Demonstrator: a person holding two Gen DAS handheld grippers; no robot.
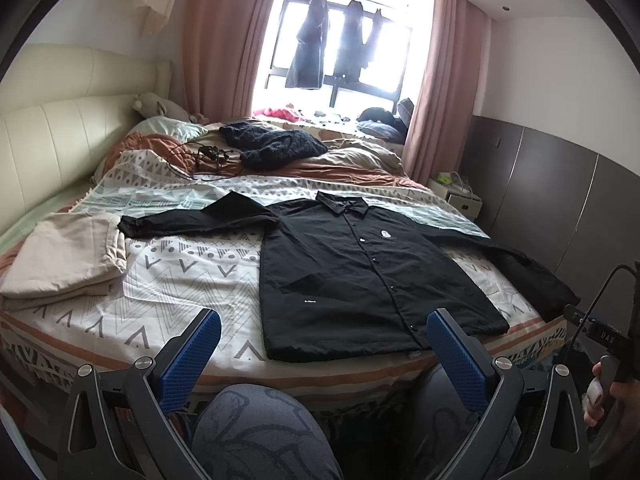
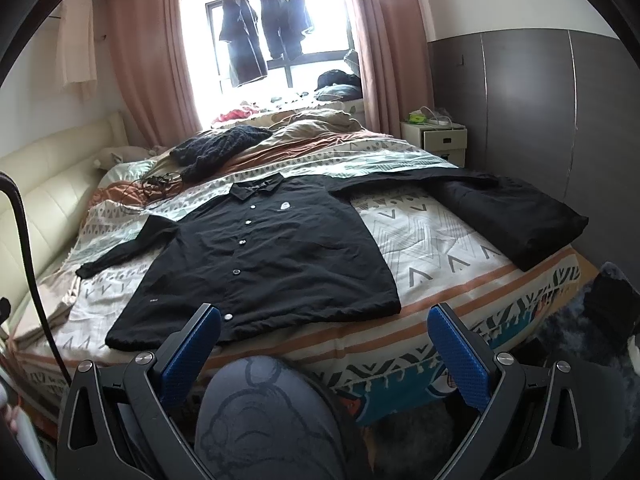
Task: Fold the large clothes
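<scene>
The left gripper is hanging with jaws wide apart, holding nothing. The black shirt is lying flat on the bed; it looks soft and floppy, so pinch a sleeve cuff. The right gripper is gaping empty too.

The small white print near the black shirt's hem is staying too small to read. Window glare is washing out the hanging clothes, and the folded beige garment is running partly behind a cable.

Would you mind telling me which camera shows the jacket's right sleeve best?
The right wrist view: the sleeve lies whole and near across the bed. The left wrist view shows it squeezed against the frame's edge.
</scene>
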